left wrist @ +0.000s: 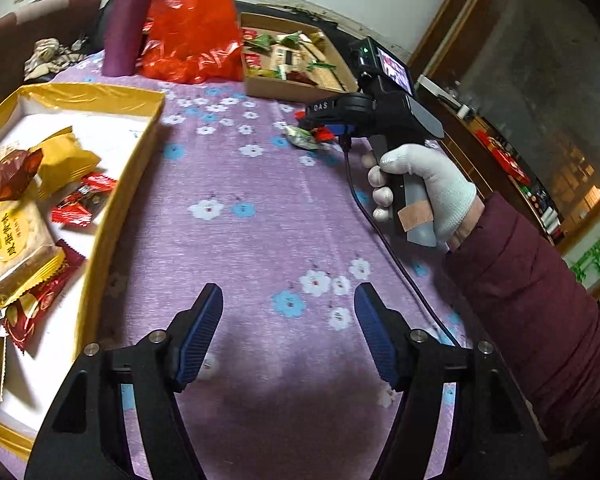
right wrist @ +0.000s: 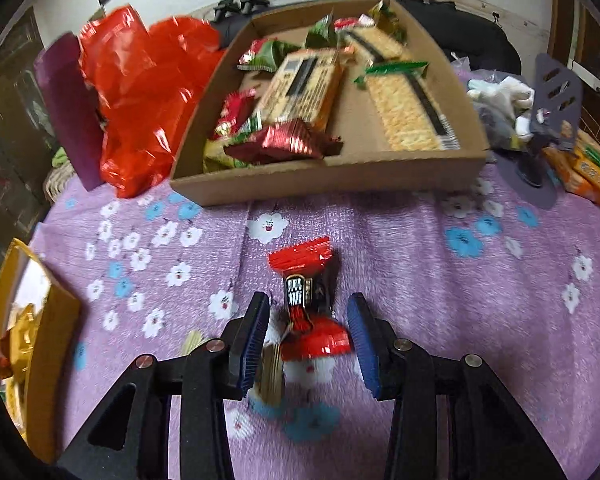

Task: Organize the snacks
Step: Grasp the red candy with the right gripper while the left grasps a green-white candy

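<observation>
A red twist-wrapped candy (right wrist: 307, 300) lies on the purple flowered tablecloth (right wrist: 420, 272), between the open fingers of my right gripper (right wrist: 309, 330), which do not touch it. A gold-green wrapped snack (right wrist: 270, 372) lies by the left finger. In the left wrist view the right gripper (left wrist: 320, 126) hovers over the red candy (left wrist: 324, 134) and a green snack (left wrist: 300, 138). My left gripper (left wrist: 288, 308) is open and empty over bare cloth. A gold-rimmed box (left wrist: 112, 96) with several snacks is at its left.
A cardboard tray (right wrist: 340, 176) with cracker packs and candies stands ahead of the right gripper. A red plastic bag (right wrist: 140, 100) and a purple tube (right wrist: 68, 112) stand at its left. A purple stand (right wrist: 548, 120) and orange packets (right wrist: 584, 168) sit at the right.
</observation>
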### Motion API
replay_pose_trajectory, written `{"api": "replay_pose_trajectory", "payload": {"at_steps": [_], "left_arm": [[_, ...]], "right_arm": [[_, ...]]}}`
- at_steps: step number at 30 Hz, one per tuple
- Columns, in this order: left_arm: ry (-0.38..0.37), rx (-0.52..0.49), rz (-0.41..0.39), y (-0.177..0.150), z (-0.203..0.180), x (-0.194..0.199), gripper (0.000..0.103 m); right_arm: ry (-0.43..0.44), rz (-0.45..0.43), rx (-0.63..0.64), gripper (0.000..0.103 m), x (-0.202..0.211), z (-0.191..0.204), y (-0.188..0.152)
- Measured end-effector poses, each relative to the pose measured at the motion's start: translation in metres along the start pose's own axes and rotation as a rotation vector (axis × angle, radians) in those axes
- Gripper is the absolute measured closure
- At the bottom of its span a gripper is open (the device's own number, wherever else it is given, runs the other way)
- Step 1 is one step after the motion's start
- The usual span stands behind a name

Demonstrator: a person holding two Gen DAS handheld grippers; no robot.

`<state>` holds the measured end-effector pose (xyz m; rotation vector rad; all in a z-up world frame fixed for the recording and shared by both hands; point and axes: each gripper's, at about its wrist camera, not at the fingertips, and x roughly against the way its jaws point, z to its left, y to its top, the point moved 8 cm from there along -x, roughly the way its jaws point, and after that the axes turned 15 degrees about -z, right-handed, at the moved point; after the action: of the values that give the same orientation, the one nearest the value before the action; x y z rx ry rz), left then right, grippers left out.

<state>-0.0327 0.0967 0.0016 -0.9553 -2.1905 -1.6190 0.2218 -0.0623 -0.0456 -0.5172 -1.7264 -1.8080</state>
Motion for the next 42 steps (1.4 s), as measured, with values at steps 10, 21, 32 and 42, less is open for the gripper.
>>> {"api": "replay_pose_trajectory", "payload": {"at_steps": [10, 21, 32, 42], "left_arm": [[-0.022, 0.036, 0.008, -0.001, 0.0, -0.002, 0.035], [-0.034, 0.054, -0.029, 0.054, -0.013, -0.044, 0.036], [0.053, 0.127, 0.004, 0.098, -0.004, -0.145, 0.036], [0.202, -0.148, 0.028, 0.096, -0.016, -0.223, 0.036]], "right_arm": [[0.007, -0.006, -0.024, 0.082, 0.023, -0.009, -0.014], [0.12, -0.093, -0.091, 0.081, 0.114, -0.025, -0.047], [0.199, -0.111, -0.208, 0.081, 0.116, -0.064, -0.063], [0.251, -0.089, -0.277, 0.081, 0.114, -0.072, -0.068]]}}
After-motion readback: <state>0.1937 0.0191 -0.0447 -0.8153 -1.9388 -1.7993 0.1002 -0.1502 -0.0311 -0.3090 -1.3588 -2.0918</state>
